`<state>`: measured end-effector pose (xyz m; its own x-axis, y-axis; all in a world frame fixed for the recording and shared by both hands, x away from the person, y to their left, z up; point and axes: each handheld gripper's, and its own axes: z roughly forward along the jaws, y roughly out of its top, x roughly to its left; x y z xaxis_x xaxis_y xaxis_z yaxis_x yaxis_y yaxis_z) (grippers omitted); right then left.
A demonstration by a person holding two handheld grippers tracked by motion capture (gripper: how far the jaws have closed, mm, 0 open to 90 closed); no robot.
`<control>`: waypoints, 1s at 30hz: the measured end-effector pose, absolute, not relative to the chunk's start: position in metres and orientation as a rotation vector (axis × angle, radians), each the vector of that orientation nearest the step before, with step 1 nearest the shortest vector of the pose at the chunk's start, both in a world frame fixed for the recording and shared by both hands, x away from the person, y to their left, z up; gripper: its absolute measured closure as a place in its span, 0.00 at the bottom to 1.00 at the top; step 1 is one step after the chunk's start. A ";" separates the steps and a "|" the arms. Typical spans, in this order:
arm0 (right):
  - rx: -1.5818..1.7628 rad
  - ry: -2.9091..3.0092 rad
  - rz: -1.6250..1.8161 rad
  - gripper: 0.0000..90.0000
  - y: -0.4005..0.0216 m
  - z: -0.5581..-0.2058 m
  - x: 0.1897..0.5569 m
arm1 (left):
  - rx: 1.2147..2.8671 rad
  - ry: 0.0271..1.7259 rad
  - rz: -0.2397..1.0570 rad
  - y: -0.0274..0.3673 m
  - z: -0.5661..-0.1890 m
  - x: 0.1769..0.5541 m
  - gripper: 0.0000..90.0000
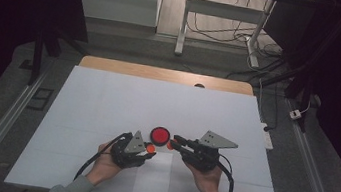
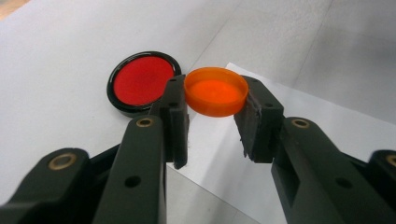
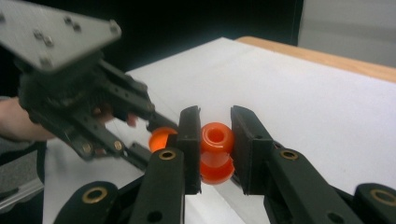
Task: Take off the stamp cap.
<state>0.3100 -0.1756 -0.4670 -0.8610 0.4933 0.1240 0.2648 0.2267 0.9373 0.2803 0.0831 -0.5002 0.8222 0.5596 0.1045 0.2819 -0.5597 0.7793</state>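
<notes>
An orange cap (image 2: 215, 91) was gripped across its rim by the jaws of the left gripper (image 2: 212, 123), above the table (image 1: 107, 102) beside a red disc (image 2: 143, 80). A small orange spool-shaped piece (image 3: 216, 151) was clamped at its sides by the jaws of the right gripper (image 3: 215, 148). Both pieces were judged light, stiff, smooth plastic, likely slippery; opposite sides seemed the best hold.
</notes>
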 end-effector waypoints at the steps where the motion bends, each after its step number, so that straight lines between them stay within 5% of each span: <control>1: 0.724 2.300 1.687 0.81 -0.176 -0.468 0.310 | 2.185 0.615 0.433 0.084 -0.500 0.281 0.73; 30: 0.749 2.284 1.700 0.81 -0.187 -0.467 0.316 | 2.073 0.826 0.440 0.163 -0.487 0.255 0.72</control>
